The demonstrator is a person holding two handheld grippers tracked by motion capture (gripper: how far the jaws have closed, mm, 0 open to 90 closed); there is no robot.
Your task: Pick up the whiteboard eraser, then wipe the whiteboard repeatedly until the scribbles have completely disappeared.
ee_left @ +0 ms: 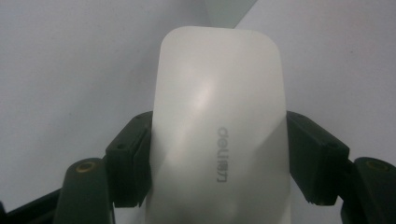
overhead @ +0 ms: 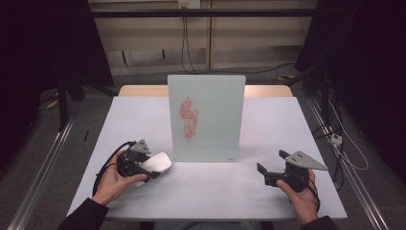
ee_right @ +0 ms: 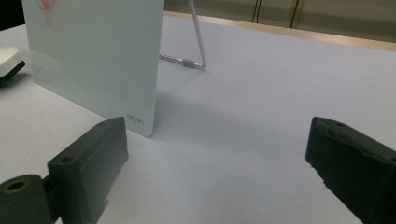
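Eraser (ee_left: pixel 218 140), white, rounded-rectangular, branded "deli", is clamped between the jaws of the left gripper (overhead: pixel 139 165), low over the white table (overhead: pixel 215 191) at the near left. Its long axis is carried along the jaws, toward the upright glass whiteboard (overhead: pixel 206 117), whose red scribble (overhead: pixel 188 117) lies forward and right, well above. The right gripper (overhead: pixel 273 168), nearer the board's right edge, is held spread and empty.
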